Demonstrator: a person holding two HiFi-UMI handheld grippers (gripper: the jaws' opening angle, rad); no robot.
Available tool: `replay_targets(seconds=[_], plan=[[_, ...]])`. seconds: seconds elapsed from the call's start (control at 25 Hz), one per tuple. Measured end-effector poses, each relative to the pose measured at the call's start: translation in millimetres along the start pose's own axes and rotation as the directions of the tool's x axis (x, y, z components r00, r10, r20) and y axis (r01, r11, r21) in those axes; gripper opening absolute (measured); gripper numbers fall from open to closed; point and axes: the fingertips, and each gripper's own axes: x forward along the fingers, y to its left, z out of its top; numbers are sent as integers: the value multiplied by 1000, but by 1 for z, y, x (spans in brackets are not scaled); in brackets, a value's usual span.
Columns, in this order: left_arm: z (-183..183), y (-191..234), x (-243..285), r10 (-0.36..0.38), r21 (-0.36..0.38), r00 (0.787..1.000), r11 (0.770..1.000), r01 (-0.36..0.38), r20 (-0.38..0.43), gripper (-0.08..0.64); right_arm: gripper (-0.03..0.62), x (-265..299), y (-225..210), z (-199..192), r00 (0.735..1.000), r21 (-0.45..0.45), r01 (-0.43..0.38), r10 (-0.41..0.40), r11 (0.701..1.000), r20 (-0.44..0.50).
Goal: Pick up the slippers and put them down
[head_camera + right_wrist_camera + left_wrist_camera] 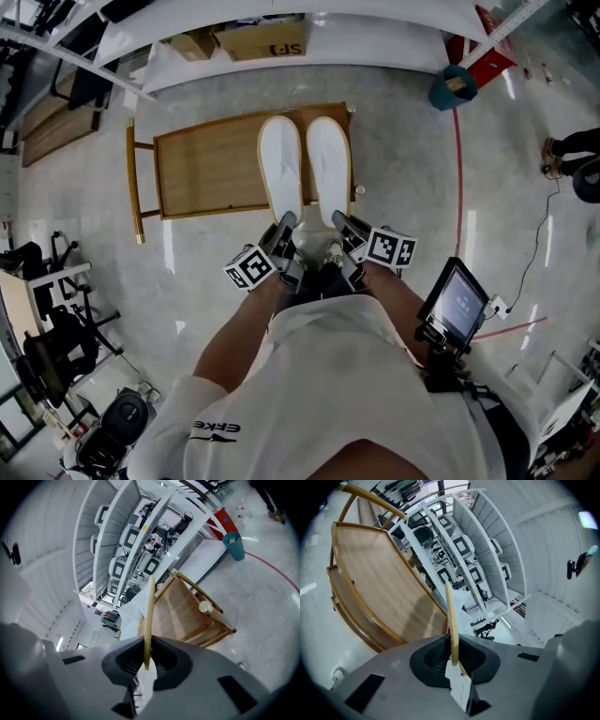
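Pickup looked done: left gripper (286, 227) was pinched on left slipper (280, 164), right gripper (340, 225) on right slipper (328, 159), both soles stretching ahead over the wooden table (206, 173); set-down remained.

The cardboard box (261, 39) reads "SF"; the shirt (319, 394) reads "ERKE".

Wooden counter (206, 173) with raised rails stands on a glossy grey floor (403, 169); a small pale round cap (205, 606) sits at one corner. Beyond it: white shelving (487, 541), a cardboard box (262, 39) by the shelving, and a teal bin (454, 87) near a red floor line (458, 178). Dark screen (457, 302) on a stand at right, black chairs (37, 262) at left, a bystander's legs (574, 155) at the far right edge.
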Motion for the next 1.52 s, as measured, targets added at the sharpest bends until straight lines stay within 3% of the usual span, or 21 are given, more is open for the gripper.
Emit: replay_targets(seconds=[0.16,0.76,1.2,1.52], plan=[[-6,21,-1,1,-54,1000,999,-2,-17,31,32,14,-9,-11,999,24,24,-23,999,-22],[-37,70,22,49,-132,995,989,-60,-85,32,32,35,-66,-22,995,120,82,-76,989,-57],[-56,88,34,62,-179,991,980,-82,-115,32,32,42,-86,-23,996,218,71,-59,973,-61],[-62,96,37,31,-207,991,977,-58,-128,44,34,47,-92,-26,998,235,55,-45,970,-48]])
